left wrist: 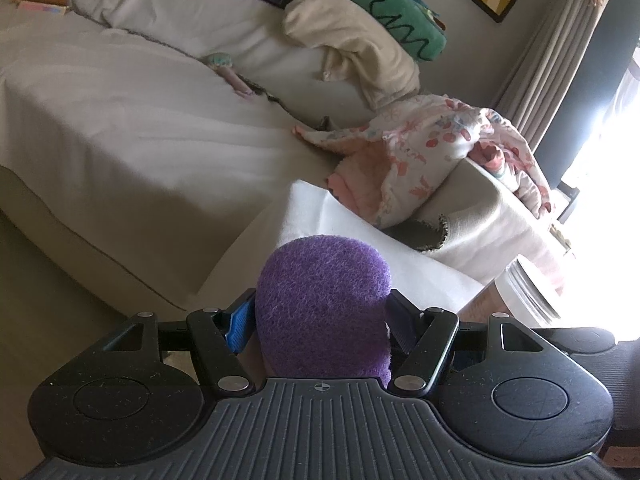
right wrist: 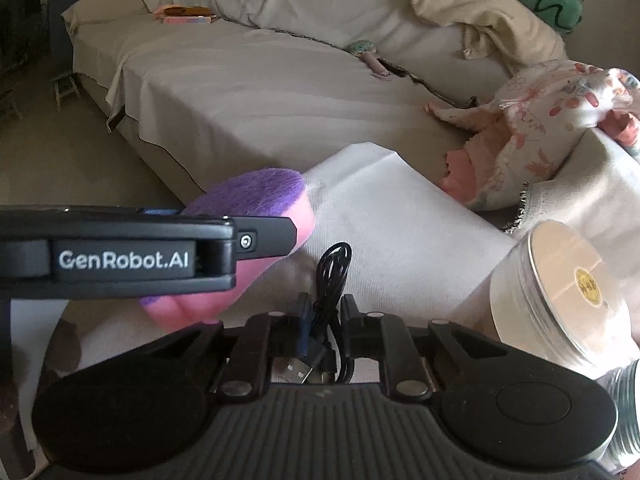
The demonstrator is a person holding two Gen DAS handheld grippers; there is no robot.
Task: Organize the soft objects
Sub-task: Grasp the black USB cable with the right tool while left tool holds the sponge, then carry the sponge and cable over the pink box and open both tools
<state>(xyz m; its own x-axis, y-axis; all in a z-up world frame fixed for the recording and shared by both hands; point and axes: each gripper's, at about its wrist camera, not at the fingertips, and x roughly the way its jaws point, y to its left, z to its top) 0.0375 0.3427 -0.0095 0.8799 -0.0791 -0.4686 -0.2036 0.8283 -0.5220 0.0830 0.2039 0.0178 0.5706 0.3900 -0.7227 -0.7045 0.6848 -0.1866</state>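
My left gripper [left wrist: 320, 320] is shut on a purple-and-pink sponge [left wrist: 324, 304], held above a white cloth [left wrist: 360, 240]. In the right wrist view the left gripper [right wrist: 280, 236] comes in from the left with the sponge [right wrist: 256, 200] in its fingers. My right gripper [right wrist: 326, 312] is shut on a coiled black USB cable [right wrist: 334, 272], held over the white cloth [right wrist: 400, 220]. A floral blanket [left wrist: 440, 148] lies on the sofa arm; it also shows in the right wrist view [right wrist: 540, 120].
A grey-covered sofa [left wrist: 120, 120] fills the back. A green cushion [left wrist: 380, 4] and a beige pillow [left wrist: 360, 40] lie at its far end. A small doll [right wrist: 368, 56] lies on the seat. A clear lidded jar [right wrist: 552, 292] stands at the right.
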